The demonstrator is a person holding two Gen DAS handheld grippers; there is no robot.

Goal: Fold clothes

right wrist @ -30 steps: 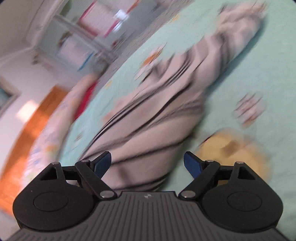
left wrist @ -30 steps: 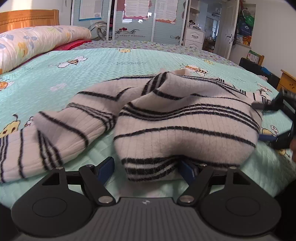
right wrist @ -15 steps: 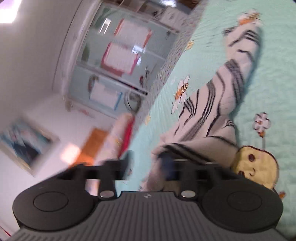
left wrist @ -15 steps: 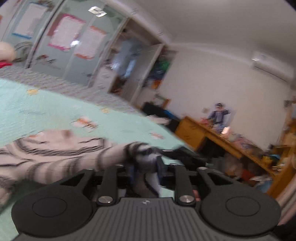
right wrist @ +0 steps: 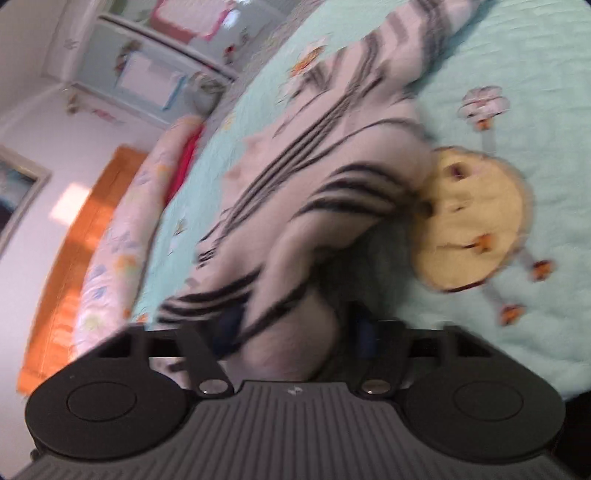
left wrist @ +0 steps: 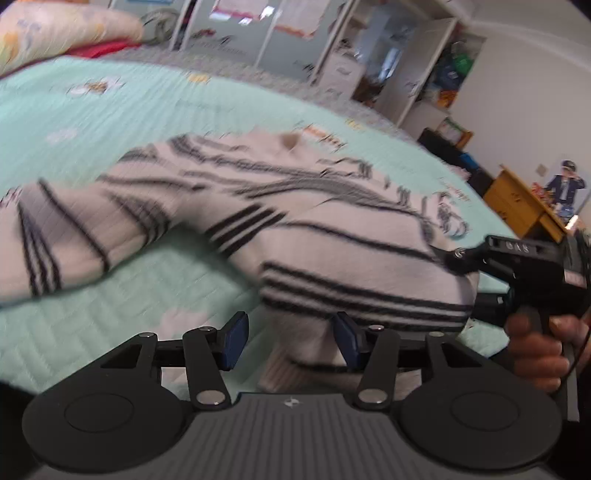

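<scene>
A white sweater with black stripes (left wrist: 332, 236) lies crumpled on the mint bedspread (left wrist: 129, 103). My left gripper (left wrist: 290, 339) sits at its near folded edge and its jaws are opening. Cloth hangs between them against the right pad, and the left pad is bare. My right gripper (left wrist: 467, 280), held by a hand (left wrist: 535, 343), bites the sweater's right end. In the right wrist view the sweater (right wrist: 332, 206) bunches between the closing jaws of the right gripper (right wrist: 295, 328), and the pads press on it. Both views are blurred.
A floral pillow (left wrist: 55, 29) lies at the bed's head, with wardrobe doors (left wrist: 258, 29) behind it. A wooden desk (left wrist: 524, 206) stands past the bed's far right side. A yellow bee print (right wrist: 472, 218) marks the bedspread (right wrist: 517, 74) beside the sweater. The orange headboard (right wrist: 74, 240) shows at the left.
Both grippers stood wide open at the sweater a second ago. The left one then pinched the cloth and has now widened again. The right one has narrowed onto the bunched cloth. Both views swung.
</scene>
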